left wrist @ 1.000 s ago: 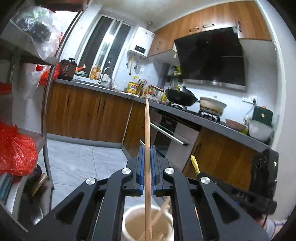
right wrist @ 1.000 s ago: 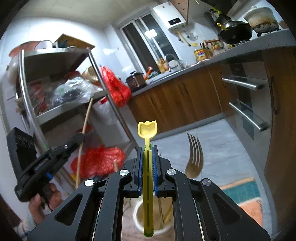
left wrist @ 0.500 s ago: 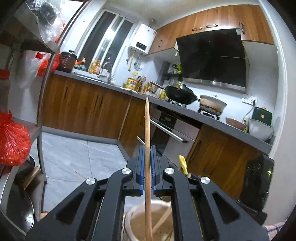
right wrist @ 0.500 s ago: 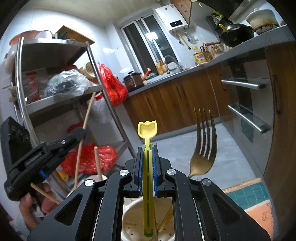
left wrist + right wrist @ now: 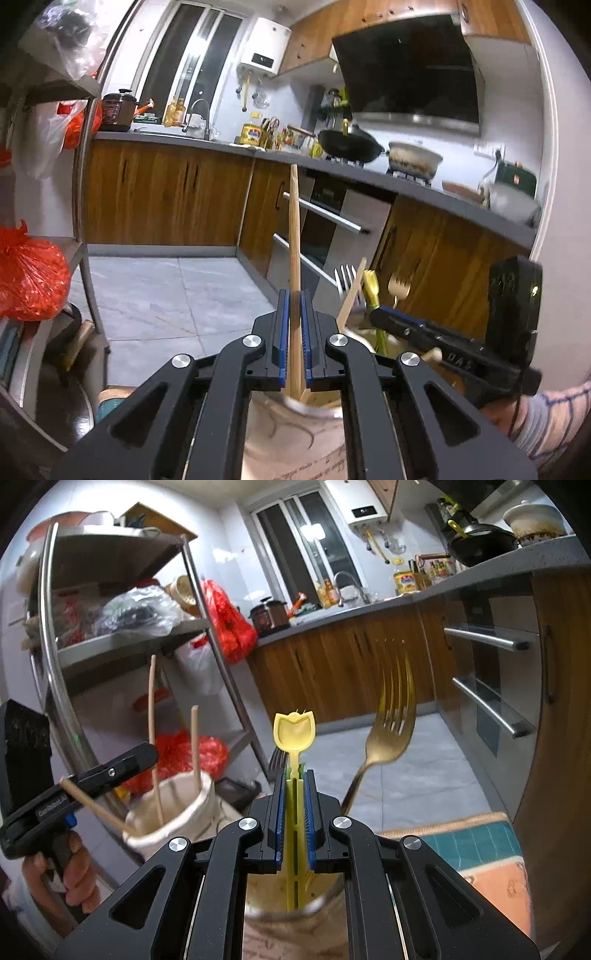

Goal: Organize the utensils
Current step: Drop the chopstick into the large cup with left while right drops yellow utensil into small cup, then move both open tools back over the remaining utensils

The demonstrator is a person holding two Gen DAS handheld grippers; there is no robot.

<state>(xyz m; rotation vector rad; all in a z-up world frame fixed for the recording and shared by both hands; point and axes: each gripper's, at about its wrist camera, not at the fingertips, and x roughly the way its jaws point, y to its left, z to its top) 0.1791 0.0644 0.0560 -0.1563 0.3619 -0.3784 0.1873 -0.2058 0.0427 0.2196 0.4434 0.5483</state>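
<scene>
Standing upright between the blue pads of the left gripper, a wooden chopstick dips its lower end into a beige holder, jaws clamped on it. Beside it, the right gripper has its jaws closed on a yellow plastic spoon, whose foot reaches into a second holder. A gold fork leans out of that holder, and 2 more chopsticks stand in the left one. Behind lie wooden cabinets and a metal shelf rack.
</scene>
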